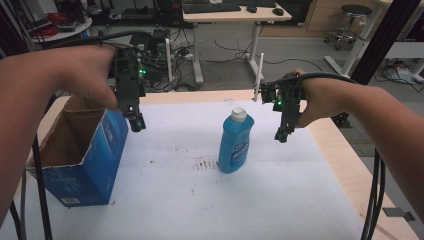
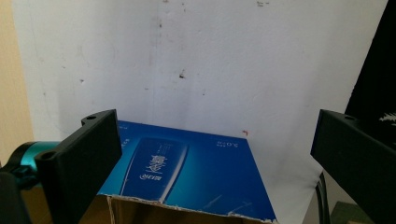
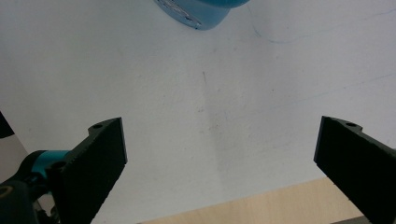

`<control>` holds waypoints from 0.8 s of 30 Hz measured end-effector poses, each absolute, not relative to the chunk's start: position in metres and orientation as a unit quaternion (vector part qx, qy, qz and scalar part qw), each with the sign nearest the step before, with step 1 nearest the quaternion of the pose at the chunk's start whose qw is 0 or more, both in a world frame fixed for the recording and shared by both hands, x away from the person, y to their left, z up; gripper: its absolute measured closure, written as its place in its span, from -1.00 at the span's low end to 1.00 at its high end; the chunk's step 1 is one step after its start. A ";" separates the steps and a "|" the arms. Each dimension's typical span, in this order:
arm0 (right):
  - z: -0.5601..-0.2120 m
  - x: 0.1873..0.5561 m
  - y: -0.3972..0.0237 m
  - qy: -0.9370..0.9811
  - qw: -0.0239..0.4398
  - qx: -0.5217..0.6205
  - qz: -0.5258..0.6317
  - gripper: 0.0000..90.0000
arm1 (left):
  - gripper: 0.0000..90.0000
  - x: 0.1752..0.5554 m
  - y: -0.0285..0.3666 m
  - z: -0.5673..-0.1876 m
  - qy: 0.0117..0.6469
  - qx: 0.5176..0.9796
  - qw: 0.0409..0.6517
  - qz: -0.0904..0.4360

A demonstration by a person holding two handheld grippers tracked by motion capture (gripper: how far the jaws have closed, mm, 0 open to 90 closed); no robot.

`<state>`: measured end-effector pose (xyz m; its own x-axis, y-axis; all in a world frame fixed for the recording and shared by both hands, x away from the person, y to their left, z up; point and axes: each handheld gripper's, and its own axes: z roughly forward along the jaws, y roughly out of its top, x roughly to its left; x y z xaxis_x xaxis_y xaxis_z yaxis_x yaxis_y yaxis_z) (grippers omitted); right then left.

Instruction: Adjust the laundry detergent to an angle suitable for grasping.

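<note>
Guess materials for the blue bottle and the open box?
Bottle: looks like glossy translucent blue plastic, going by the sheen, with a white cap. Box: cardboard, printed blue outside; the brown inside and ragged torn top edge show it.

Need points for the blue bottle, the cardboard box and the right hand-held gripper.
blue bottle [image 1: 233, 145]: high view, on the front label.
cardboard box [image 1: 102, 155]: high view, on the blue outer side wall.
right hand-held gripper [image 1: 281, 135]: high view, at the tips of its open jaws, beside the bottle.

Even, fairly bright indoor light falls from above. Shadows stay soft on the white table cover [image 1: 170, 200]. The near forearms at 9 and 3 o'clock look slightly blurred.
</note>
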<state>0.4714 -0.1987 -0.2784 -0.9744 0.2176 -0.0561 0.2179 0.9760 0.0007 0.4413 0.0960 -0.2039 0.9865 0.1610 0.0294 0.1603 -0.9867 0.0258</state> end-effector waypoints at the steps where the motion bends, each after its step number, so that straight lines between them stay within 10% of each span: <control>1: -0.278 0.471 -0.199 0.994 0.028 0.110 -0.004 -0.96 | -0.96 0.441 0.096 -0.204 0.081 0.997 0.011 0.016; 24: -0.282 0.469 -0.210 0.993 0.029 0.111 0.000 -0.96 | -0.96 0.438 0.090 -0.210 0.092 0.995 0.031 0.023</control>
<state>0.4692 -0.2105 -0.2824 -0.9738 0.2200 -0.0579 0.2200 0.9755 0.0074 0.4378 0.0896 -0.2105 0.9820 0.1848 0.0393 0.1820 -0.9811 0.0654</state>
